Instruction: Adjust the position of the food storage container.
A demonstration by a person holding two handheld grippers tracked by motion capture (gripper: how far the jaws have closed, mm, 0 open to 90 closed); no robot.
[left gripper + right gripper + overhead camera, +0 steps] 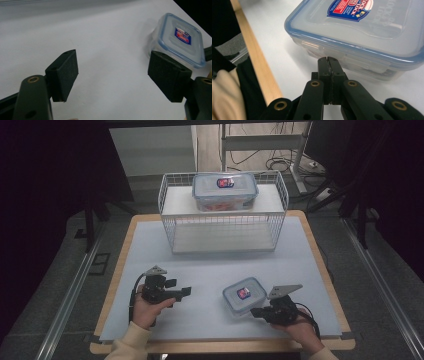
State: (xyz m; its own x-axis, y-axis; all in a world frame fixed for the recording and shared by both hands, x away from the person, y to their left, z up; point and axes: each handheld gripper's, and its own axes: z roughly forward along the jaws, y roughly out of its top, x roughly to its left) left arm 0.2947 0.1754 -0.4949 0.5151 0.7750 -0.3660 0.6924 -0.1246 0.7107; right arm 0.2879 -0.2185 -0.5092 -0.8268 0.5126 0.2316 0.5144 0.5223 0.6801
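Watch out: your right gripper has its tips right at the side of the small lock-top food box, close to the side clip. If you push now, the box could slide across the blue table mat toward your left gripper, or tip up on one edge, because nothing holds it from the other side. A hard push could also pop the lid clip open. The box sits flat on the mat near the front right, well apart from the white wire rack, where a bigger food box sits on top. Your right jaws are pressed together with nothing between them. Your left jaws are wide apart and hold nothing; they hang over bare mat.
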